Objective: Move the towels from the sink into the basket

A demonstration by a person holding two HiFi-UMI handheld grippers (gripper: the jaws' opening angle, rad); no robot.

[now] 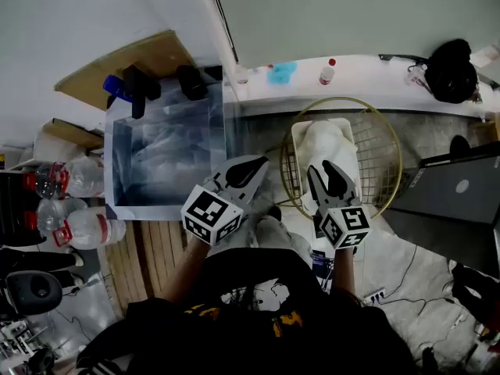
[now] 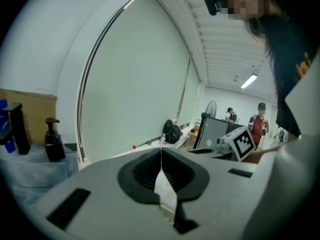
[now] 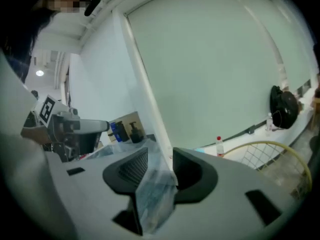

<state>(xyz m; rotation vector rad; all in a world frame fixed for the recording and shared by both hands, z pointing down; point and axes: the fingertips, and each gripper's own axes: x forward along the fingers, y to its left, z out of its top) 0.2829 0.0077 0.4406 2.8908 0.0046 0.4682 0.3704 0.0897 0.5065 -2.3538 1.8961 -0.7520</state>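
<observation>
A pale, crumpled towel (image 1: 326,141) lies in the wire basket (image 1: 380,148), centre-right; left tongs (image 1: 258,165) closed, right tongs (image 1: 325,170) narrowly parted

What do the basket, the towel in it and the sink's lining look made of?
Basket: thin metal wire, judging by its open grid, with a brass-coloured, slightly shiny finish.
Towel: soft white cloth, matte, slumped in rounded folds.
Sink lining: probably clear plastic film; it is see-through, crinkled and catches glare.
</observation>
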